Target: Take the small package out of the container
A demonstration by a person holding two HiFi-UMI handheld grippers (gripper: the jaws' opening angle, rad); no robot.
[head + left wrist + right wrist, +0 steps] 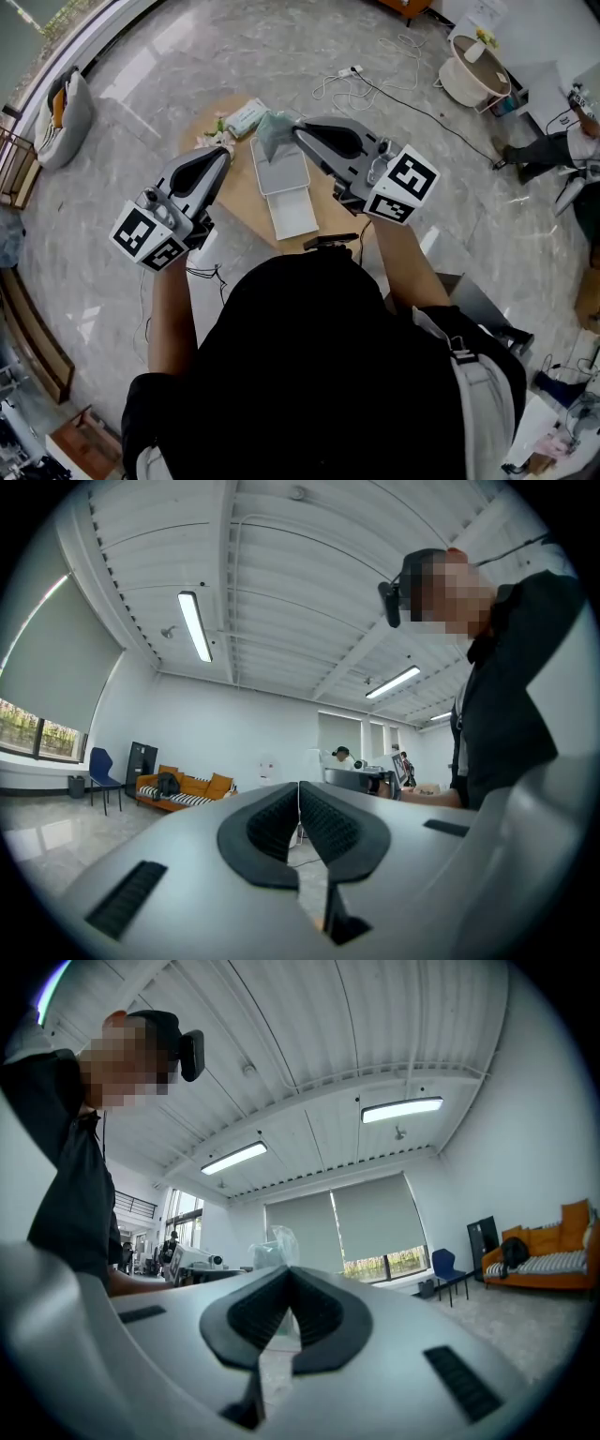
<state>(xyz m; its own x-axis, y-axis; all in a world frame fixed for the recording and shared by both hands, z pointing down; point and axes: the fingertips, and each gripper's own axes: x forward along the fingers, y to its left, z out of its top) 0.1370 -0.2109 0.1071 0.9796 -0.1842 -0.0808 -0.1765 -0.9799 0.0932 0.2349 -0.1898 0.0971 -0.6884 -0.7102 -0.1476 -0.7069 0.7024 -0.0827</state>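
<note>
Pinching the crinkly pale-green plastic package (270, 131), the right claw (295, 129) is needing steadiness past the shallow white container (291, 220); left claw (223, 155) closed, empty.

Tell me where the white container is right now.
In the head view the white container lies on the round wooden table, between the left gripper and the right gripper, beside a crinkled bag.

Container (279, 169) sits mid-table (242, 199), with a flat tray (292, 214) just before it toward the near edge. Small package (246, 116) is at the far edge, and the bag (272, 131) is right of it, by the container's far end. My left gripper (223, 155) is over the left edge, and my right gripper (298, 131) is at the bag.
</note>
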